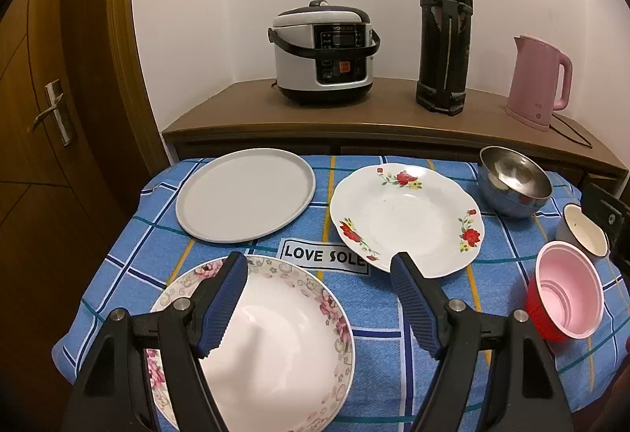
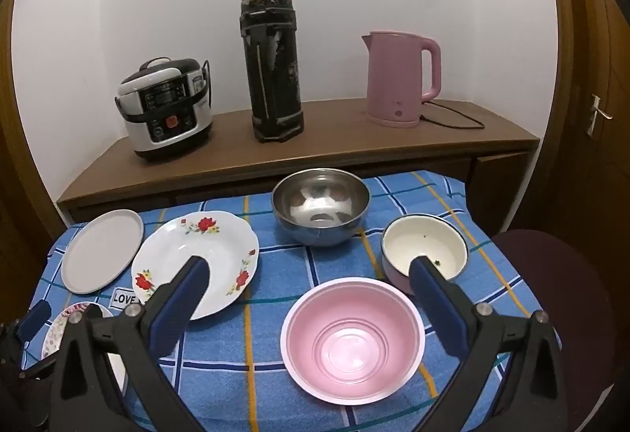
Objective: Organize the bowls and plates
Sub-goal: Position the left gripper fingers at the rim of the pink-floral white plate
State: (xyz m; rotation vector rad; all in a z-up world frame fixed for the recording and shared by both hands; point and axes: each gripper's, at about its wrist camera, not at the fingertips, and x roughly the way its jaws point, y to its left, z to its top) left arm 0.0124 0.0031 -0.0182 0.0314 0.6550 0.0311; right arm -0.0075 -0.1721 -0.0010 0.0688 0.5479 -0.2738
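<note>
On the blue checked tablecloth [image 1: 378, 317] lie a plain grey plate [image 1: 245, 194] at the back left, a white plate with red flowers [image 1: 407, 218] in the middle, and a pink-flowered deep plate [image 1: 275, 337] at the front left. A steel bowl [image 2: 321, 210], a cream enamel bowl [image 2: 425, 249] and a pink bowl with a red outside [image 2: 352, 339] stand on the right. My left gripper [image 1: 319, 268] is open above the pink-flowered plate's right part. My right gripper [image 2: 311, 270] is open, above and just behind the pink bowl.
A wooden sideboard [image 2: 275, 164] behind the table carries a rice cooker [image 2: 167, 109], a tall black thermos [image 2: 273, 63] and a pink kettle [image 2: 401, 77] with its cord. Wooden doors stand at both sides. A dark round stool [image 2: 551, 298] sits right of the table.
</note>
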